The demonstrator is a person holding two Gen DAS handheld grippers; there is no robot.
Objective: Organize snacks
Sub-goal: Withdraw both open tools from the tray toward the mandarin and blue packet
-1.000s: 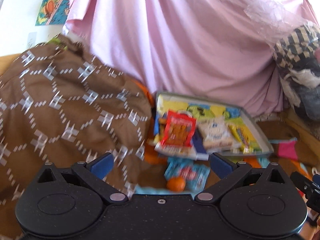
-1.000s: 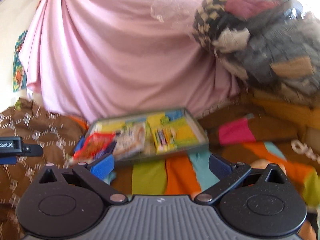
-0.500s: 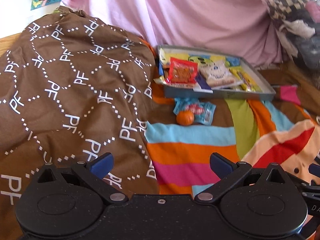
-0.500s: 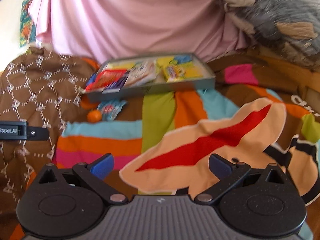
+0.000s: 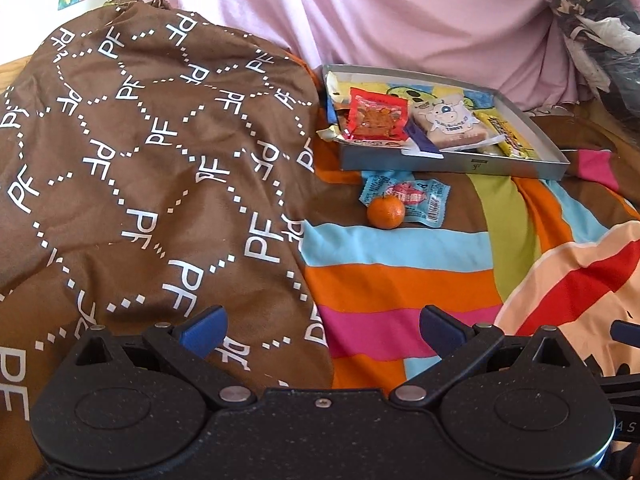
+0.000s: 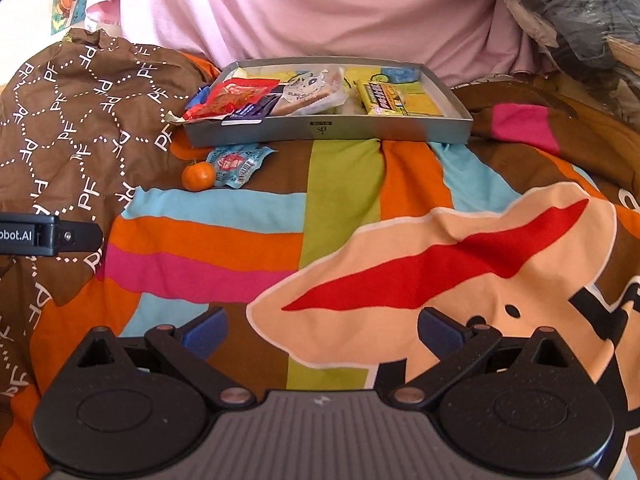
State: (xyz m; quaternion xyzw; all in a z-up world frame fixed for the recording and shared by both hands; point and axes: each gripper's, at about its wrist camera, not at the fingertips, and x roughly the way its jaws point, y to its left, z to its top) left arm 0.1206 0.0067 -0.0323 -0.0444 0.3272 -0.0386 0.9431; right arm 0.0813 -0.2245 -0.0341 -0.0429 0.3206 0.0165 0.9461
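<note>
A bed covered with a striped, multicoloured blanket [image 6: 224,236] fills both views. In the upper middle of the frame sits a shallow grey tray [image 6: 328,130] holding several snacks: a red packet [image 5: 376,118] at its left end, a clear-wrapped bar with a cartoon cow [image 5: 450,124] in the middle, and a yellow wrapped bar [image 6: 380,98] toward the right. Just in front of the tray's left end, on the blanket, lies a light-blue snack packet [image 5: 412,198], with a small orange fruit [image 5: 386,212] touching its near edge. A brown cloth printed with white "PF" letters [image 5: 132,184] is heaped on the left of the frame, and pink fabric [image 6: 304,4] hangs behind the tray. At the bottom of each view, the left gripper [image 5: 322,322] and the right gripper [image 6: 322,326] hover over the blanket, well apart from the snacks, each with its 2 blue-tipped fingers spread wide and grasping nothing.
</note>
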